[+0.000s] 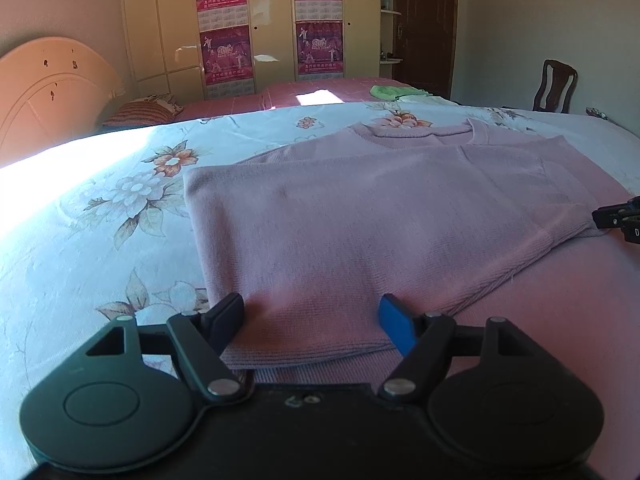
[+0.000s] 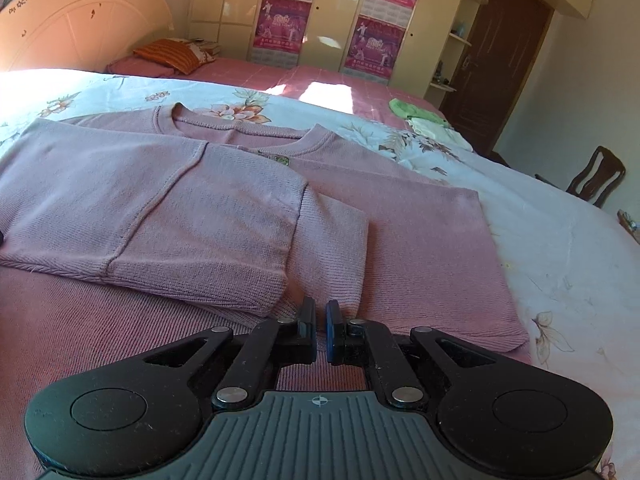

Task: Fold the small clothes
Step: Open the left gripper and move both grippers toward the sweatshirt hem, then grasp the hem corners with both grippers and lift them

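A pink knit sweater lies on the floral bedsheet, its left side and sleeve folded over the body. My left gripper is open, its fingers astride the folded bottom-left edge of the sweater, holding nothing. In the right wrist view the sweater shows its collar at the back and the folded sleeve cuff in front. My right gripper is shut with a thin gap between its pads, just short of the sleeve cuff, with nothing visibly between them. Its tip also shows at the right edge of the left wrist view.
A green cloth lies at the far end of the bed. A striped pillow and a headboard are at the far left. A wardrobe stands behind. A wooden chair is to the right of the bed.
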Tool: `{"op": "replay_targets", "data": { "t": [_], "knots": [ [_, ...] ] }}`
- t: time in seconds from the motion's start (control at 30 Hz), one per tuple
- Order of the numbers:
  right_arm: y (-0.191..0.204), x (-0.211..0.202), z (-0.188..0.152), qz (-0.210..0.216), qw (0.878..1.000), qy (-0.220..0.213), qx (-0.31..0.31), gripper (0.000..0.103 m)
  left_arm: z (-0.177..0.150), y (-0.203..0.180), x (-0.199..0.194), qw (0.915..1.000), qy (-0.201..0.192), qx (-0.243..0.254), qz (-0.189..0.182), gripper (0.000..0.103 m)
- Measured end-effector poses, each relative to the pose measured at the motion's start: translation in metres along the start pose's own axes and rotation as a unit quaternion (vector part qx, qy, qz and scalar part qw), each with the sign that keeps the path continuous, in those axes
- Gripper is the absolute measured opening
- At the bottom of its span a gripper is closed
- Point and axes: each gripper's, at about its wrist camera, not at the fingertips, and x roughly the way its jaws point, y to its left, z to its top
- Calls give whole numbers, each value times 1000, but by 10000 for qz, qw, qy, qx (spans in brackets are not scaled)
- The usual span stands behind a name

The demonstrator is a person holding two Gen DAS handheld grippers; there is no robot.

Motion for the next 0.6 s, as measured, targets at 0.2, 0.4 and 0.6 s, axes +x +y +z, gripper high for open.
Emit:
{"op": "replay_targets", "data": {
  "t": [0.2, 0.4, 0.6],
  "knots": [
    [2, -4, -1, 27, 9991, 370, -222, 6, -2, 0, -17, 9998, 139, 39, 119, 76],
    [-18, -49, -37, 402, 9992, -32, -24, 86, -47, 6, -63, 9987, 388, -261, 212, 78],
    [-76, -111, -103, 676, 9943, -105, 819, 78, -103, 0, -135, 9964, 504, -668, 93, 78]
  ]
}}
